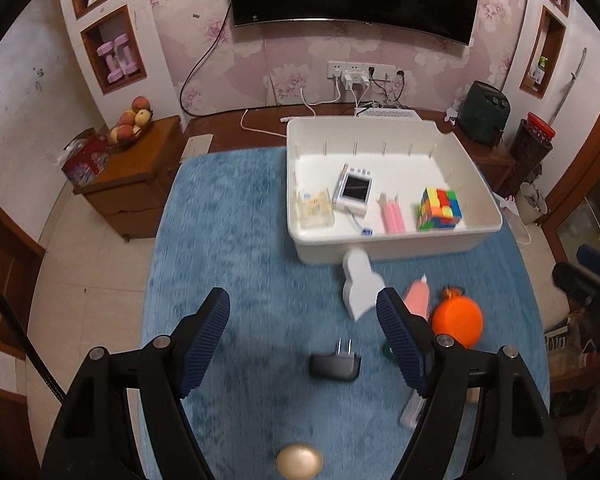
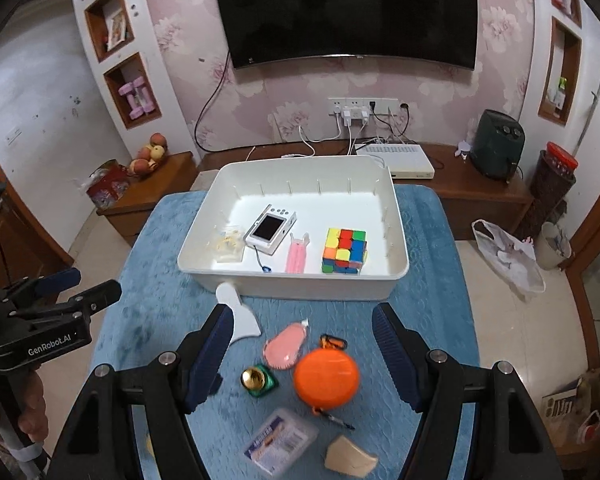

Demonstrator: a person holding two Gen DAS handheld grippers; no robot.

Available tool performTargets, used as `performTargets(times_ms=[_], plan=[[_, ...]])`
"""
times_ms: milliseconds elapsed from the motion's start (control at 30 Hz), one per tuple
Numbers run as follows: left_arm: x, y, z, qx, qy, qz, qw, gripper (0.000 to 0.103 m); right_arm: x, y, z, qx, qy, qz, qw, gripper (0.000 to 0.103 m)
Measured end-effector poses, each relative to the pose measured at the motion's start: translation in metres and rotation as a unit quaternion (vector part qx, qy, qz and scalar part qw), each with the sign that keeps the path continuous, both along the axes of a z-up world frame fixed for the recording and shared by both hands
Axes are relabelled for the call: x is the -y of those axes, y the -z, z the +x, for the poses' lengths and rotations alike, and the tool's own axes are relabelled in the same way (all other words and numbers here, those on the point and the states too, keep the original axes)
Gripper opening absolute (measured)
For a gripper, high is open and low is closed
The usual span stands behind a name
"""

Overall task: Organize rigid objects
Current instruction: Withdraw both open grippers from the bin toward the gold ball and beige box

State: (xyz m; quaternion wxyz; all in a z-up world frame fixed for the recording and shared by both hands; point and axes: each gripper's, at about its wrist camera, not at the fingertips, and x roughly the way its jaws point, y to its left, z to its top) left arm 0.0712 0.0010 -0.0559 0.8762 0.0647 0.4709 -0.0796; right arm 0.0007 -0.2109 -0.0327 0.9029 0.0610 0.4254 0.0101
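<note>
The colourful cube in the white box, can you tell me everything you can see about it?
The puzzle cube is a twisty cube whose faces are split into small squares of red, blue, green, yellow and orange, all mixed up, so it is not solved. It looks like hard, shiny plastic. It sits flat on the floor of the white bin, near the front wall on the right-hand side. A pink item lies beside it without touching. Nothing rests on it, and neither gripper is near it.

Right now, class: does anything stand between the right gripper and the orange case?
No. The right gripper is open above the orange case, with nothing between them; the pink brush and green bottle lie beside it.
</note>
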Motion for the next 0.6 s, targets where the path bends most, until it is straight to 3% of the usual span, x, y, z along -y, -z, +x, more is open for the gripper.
performTargets(times_ms=[233,600], plan=[[-0.01,0.032,-0.042,-0.015,0.002,0.018,0.9997,0.079,0.012,0.035,-0.036,-0.032,-0.003,0.006,0.999,0.073],[-0.034,0.123,-0.082,-0.123,-0.041,0.027,0.9912,0.079,0.024,0.128,-0.074,-0.129,0.002,-0.004,0.992,0.073]])
